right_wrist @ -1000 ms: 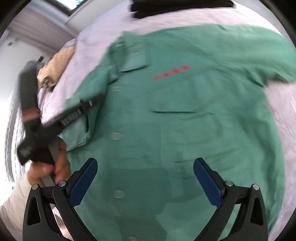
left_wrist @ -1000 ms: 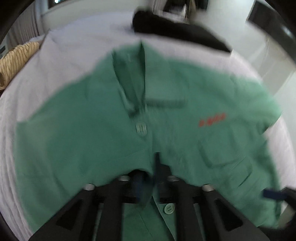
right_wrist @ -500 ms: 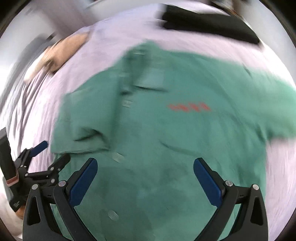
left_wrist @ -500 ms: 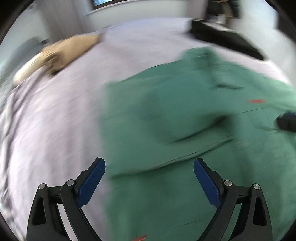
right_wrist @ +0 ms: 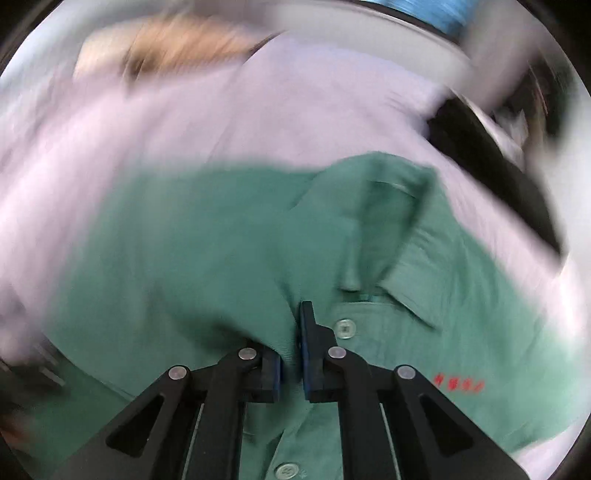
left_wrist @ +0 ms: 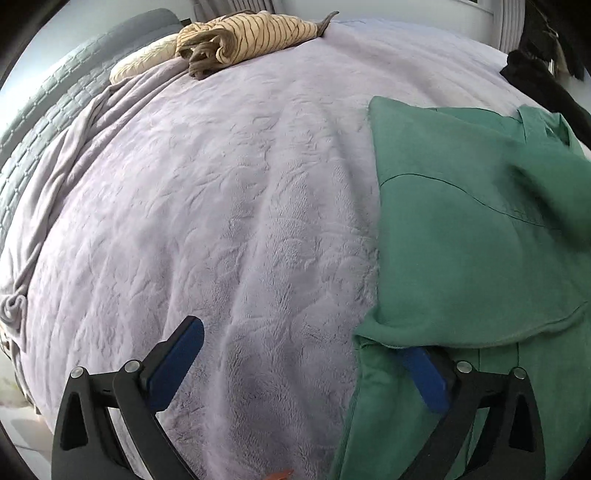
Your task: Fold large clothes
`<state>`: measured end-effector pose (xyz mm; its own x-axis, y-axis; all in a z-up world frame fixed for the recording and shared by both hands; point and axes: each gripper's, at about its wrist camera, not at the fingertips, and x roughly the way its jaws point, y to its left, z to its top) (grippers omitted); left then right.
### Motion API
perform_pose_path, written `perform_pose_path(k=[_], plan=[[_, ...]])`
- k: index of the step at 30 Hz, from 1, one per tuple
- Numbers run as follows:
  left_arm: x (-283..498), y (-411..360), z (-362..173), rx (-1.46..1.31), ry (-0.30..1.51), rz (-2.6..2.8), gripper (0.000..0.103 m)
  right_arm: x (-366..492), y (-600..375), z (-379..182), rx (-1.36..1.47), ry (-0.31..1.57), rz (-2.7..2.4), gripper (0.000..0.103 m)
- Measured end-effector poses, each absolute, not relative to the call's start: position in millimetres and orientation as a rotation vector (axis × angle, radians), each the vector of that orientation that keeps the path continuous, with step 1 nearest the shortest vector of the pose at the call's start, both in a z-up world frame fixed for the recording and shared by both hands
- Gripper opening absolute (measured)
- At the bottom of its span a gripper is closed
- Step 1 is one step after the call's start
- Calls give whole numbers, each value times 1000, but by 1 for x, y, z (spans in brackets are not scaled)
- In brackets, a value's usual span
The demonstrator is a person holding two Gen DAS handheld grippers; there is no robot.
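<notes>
Lavender bedspread (left_wrist: 229, 206): fills most of the left wrist view, plush with an embossed leaf-like pattern, bunched into long folds along the left edge of the frame. Also spans the upper half of the right wrist view (right_wrist: 184, 122), heavily blurred there.

Green shirt (left_wrist: 480, 258): lies on the bedspread at the right side of the left wrist view, one layer folded over another, straight fold edge running down from upper right toward lower centre. In the right wrist view (right_wrist: 207, 258) occupies the centre and lower frame, collar at upper right of centre, buttons along the placket, red lettering (right_wrist: 458, 383) at lower right.

Grey quilted headboard (left_wrist: 48, 96): upper left of the left wrist view, behind the bedspread.

Dark garment (left_wrist: 546, 85): upper right corner of the left wrist view, at the far edge of the bed, beyond the shirt; seen as a dark blurred band (right_wrist: 498, 181) at right in the right wrist view.

Striped beige cloth (left_wrist: 243, 33): crumpled at top centre-left of the left wrist view, resting on the bedspread beside a cream pillow (left_wrist: 140, 62).

Left gripper (left_wrist: 299, 365): bottom of frame, jaws spread wide; left pad over bare bedspread, right pad tucked under the shirt's folded edge.

Right gripper (right_wrist: 291, 354): bottom centre, jaws clenched on a pinch of green shirt fabric just left of the placket.
</notes>
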<state>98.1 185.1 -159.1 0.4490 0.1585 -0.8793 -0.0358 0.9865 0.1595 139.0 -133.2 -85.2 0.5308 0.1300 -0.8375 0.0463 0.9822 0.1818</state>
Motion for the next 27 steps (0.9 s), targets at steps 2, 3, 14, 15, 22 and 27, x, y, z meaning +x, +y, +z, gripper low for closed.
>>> perform_pose_path(k=[2,3,14,15,22,27], plan=[[102,187,-163,116,1102,108,103,130,-184,-92,474,1007,15,9],[103,188,-163,123,1108,96,103,127,-210,-105,635,1021,0,25],[136,226,-106,17,1175,-196,103,42,-220,-145,1180,1066,146,74],[155,228,-108,-35,1192,-221,103,40,-194,-150,1206,1097,214,74],[251,171,-157,-122,1352,-383,86,83,-38,-191,1265,1221,444,74],[259,150,-156,-51,1363,-421,13,109,5,-205,1338,1237,435,4]])
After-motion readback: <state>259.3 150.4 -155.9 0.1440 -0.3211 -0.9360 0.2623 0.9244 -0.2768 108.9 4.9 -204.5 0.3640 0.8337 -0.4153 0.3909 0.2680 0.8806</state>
